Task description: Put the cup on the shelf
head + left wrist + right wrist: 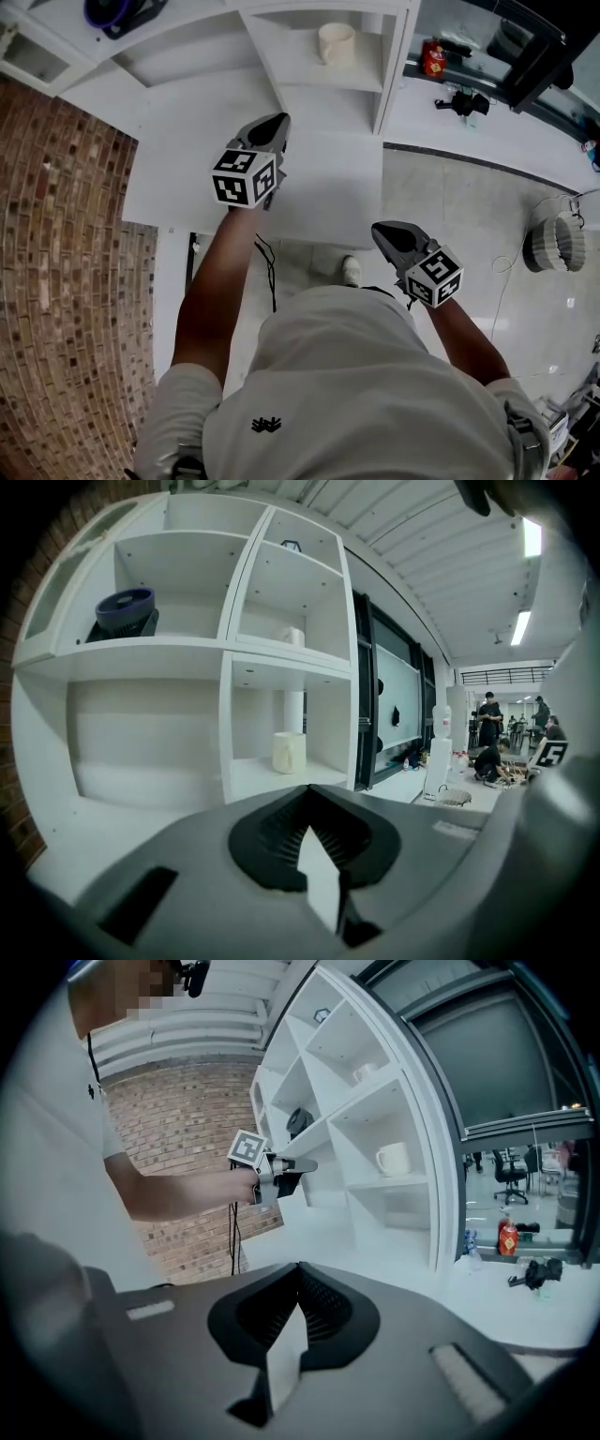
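A cream cup (336, 42) (289, 752) (394, 1159) stands upright in a lower right compartment of the white shelf unit (375, 89) (225, 658) (417, 1101). Nothing is touching it. My left gripper (277, 122) (309, 791) hangs over the white counter in front of the shelf, short of the cup, jaws together and empty. In the right gripper view the left gripper (298, 1166) points toward the shelf. My right gripper (380, 230) (298, 1267) is lower and further back, near the person's body, jaws together with nothing in them.
A dark blue round object (117, 11) (125, 611) sits in a left compartment and a second white cup (366, 1072) higher up. A brick wall (56, 281) runs along the left. A red bottle (433, 58), a black device (464, 101) and a white basket (553, 244) lie on the floor at right.
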`<state>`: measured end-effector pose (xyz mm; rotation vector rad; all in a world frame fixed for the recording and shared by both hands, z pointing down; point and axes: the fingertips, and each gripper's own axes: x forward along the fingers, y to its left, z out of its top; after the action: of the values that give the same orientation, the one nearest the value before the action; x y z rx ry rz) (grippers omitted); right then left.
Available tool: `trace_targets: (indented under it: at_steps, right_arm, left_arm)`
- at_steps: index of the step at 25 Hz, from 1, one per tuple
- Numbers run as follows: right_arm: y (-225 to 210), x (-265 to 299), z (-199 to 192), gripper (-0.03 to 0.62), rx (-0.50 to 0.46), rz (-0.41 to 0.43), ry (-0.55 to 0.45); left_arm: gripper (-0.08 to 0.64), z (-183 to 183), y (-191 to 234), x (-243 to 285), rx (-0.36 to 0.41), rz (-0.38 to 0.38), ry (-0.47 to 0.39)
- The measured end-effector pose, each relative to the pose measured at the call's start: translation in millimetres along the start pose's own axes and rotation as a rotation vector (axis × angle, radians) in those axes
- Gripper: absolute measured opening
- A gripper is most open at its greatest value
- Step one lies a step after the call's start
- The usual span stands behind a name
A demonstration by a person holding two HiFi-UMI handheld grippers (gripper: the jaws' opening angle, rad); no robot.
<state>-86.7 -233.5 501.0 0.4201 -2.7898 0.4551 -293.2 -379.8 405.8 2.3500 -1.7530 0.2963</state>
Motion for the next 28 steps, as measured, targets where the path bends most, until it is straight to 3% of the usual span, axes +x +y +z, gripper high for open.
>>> trace_targets:
  at_steps: [9,18,28]
  right_arm:
    - [64,2,-7,0.011,-0.029,0.012,-0.006]
    - [129,-3,-27,0.011,-0.038,-0.012,0.006]
    - [169,-18,-34,0.011,-0.054,-0.055,-0.015]
  left_arm:
    - [0.005,-29,-26,-92,-0.011,-0.025,0.007]
    - [0.005,-82,-57,-180,-0.006,-0.084,0.066]
    - [0.005,-121,-104,-253,0.004,-0.177,0.129]
